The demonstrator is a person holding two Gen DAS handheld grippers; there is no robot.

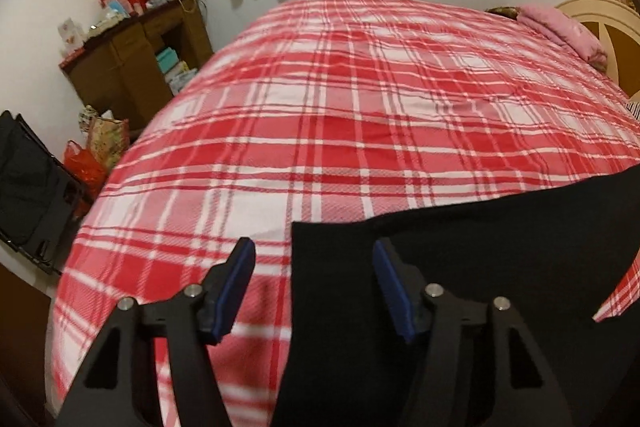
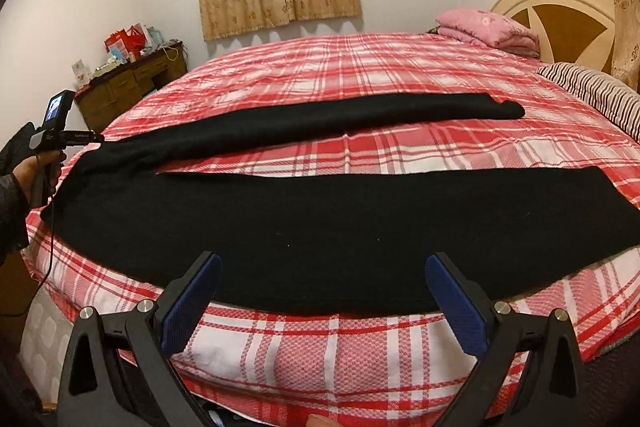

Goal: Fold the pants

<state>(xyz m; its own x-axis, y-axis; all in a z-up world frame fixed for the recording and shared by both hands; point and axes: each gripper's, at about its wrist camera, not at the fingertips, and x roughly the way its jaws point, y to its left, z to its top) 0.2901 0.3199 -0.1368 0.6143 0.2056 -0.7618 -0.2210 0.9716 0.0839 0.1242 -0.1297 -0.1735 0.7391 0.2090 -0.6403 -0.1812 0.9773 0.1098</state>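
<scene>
Black pants [image 2: 304, 227] lie spread flat on a bed with a red and white plaid cover [image 2: 400, 75]. The two legs run to the right, one near the front edge, one [image 2: 360, 115] farther back. The waist end is at the left. My right gripper [image 2: 322, 263] is open and empty, hovering at the front edge over the near leg. My left gripper [image 1: 314, 251] is open and empty above the waist end of the pants [image 1: 460, 267]; its body also shows at the far left of the right wrist view [image 2: 60, 135].
A pink folded blanket [image 2: 484, 27] and a striped pillow [image 2: 592, 95] lie near the headboard [image 2: 556, 11] at the right. A brown dresser [image 1: 136, 63] with clutter stands at the left wall. Bags [image 1: 96, 147] sit on the floor beside the bed.
</scene>
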